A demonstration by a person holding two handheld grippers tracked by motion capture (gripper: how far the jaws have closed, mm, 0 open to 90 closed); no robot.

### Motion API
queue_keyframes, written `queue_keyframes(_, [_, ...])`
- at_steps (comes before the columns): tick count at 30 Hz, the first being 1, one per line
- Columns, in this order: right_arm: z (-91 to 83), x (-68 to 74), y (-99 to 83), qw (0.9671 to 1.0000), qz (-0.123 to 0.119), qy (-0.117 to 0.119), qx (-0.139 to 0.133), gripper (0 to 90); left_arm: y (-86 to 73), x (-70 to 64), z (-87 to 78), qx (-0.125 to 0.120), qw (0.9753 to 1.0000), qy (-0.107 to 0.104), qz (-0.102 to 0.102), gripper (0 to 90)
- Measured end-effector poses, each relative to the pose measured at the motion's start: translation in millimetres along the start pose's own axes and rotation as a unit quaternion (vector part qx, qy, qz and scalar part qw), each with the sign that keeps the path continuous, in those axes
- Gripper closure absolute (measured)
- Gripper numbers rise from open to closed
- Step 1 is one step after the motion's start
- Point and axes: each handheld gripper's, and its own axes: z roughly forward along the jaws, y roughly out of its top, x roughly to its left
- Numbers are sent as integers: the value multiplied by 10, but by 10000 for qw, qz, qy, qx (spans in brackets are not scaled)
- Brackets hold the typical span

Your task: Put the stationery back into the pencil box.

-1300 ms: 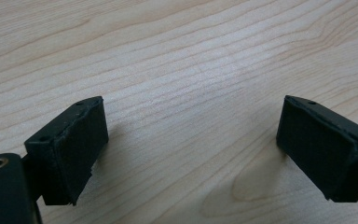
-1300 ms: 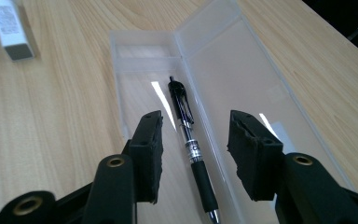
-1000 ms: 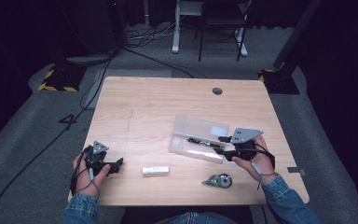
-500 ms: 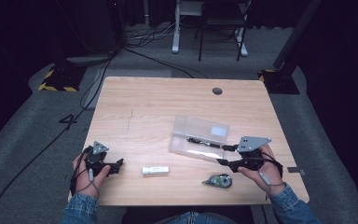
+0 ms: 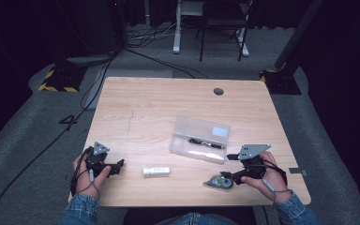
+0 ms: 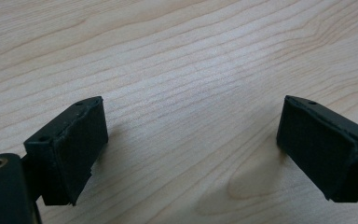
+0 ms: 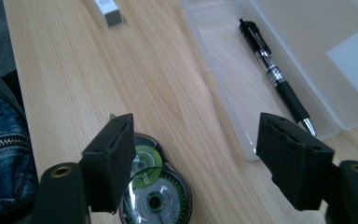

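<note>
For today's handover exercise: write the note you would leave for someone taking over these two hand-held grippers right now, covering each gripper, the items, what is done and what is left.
Left gripper: open, low over bare table at the near left, holding nothing.
Right gripper: open, jaws apart just above the correction tape dispenser at the near right edge, not gripping it.
Clear plastic case: lies open mid-table with the black pen inside.
White eraser: loose on the table, between the two grippers.
Done: pen is in the case.
Left, probably: grasp the dispenser, put it and the eraser in the case.
</note>
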Motion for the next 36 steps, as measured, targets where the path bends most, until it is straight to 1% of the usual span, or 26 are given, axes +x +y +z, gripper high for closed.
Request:
queue_keyframes(1, [12, 1, -17, 10000, 40, 24, 63, 259, 0, 2, 0, 2, 10000, -7, 10, 90])
queue_keyframes(5, [34, -1, -59, 9999, 87, 70, 130, 229, 0, 0, 1, -3, 10000, -3, 1, 89])
queue_keyframes(10, [92, -2, -131, 9992, 173, 149, 337, 192, 0, 2, 0, 5, 10000, -4, 11, 90])
queue_keyframes(15, [139, 9, -167, 9983, 168, 193, 517, 176, 1, 0, 1, 6, 10000, 0, -3, 89])
queue_keyframes(21, [187, 21, -201, 9975, 200, 207, 649, 172, 1, -1, 1, 1, 10000, 5, -11, 89])
queue_keyframes(22, [195, 21, -208, 9972, 161, 228, 688, 172, 1, -2, 1, 0, 10000, 0, -15, 89])
queue_keyframes(25, [210, 27, -216, 9968, 152, 248, 748, 174, 1, -2, 1, -1, 10000, -1, -15, 89])
queue_keyframes(30, [242, 72, -216, 9950, 31, 445, 895, 186, 1, -2, 1, -1, 10000, 1, -14, 88])
queue_keyframes(32, [253, 81, -216, 9946, -6, 464, 923, 189, 1, -2, 1, 0, 10000, 3, -13, 89])
queue_keyframes(36, [277, 103, -222, 9929, -136, 535, 1054, 227, 1, -2, 1, 0, 10000, 0, -14, 89])
